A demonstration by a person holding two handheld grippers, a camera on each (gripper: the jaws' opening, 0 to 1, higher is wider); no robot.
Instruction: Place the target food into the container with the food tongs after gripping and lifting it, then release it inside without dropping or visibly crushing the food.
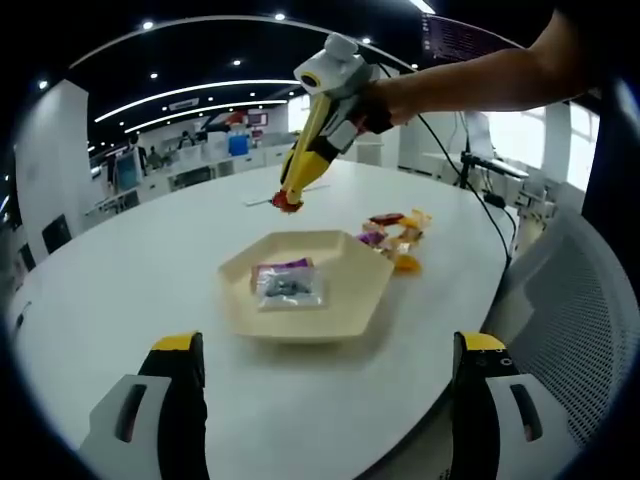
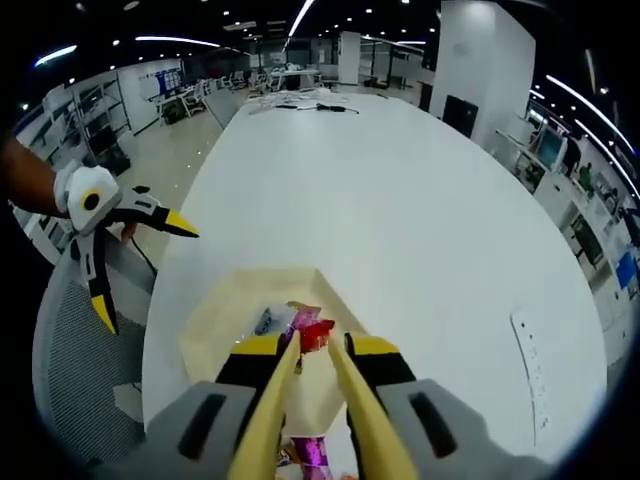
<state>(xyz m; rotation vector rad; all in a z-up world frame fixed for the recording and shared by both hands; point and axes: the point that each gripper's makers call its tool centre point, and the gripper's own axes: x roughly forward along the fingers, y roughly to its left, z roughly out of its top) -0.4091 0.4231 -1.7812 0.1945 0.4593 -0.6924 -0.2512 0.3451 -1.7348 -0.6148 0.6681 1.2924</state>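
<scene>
The jaws of the right gripper (image 2: 312,345) are squeezed in on a pair of yellow food tongs (image 2: 305,400), and the tongs' tips pinch a small red-wrapped snack (image 2: 314,333) right over the cream hexagonal tray (image 2: 215,320). In the left gripper view that same right gripper (image 1: 290,197) comes in from the upper right, a person's hand (image 1: 400,95) behind it, tongs slanting down with the red snack (image 1: 288,203) held clear above the white desk (image 1: 120,270), beyond the far edge of the tray (image 1: 345,305). Inside the tray lies one packet already, purple and clear (image 1: 285,280), flat on the floor of it. Just to the right of the tray sits a loose pile of wrapped snacks (image 1: 398,238), orange, red and purple, touching one another on the desk. The left gripper (image 1: 325,360) hangs back near the desk's edge, its yellow-tipped jaws standing wide apart with nothing between them; in the right gripper view it (image 2: 140,265) shows at the left, spread open beside a grey mesh chair (image 2: 80,380). Behind it all, an open office with ceiling lights.
</scene>
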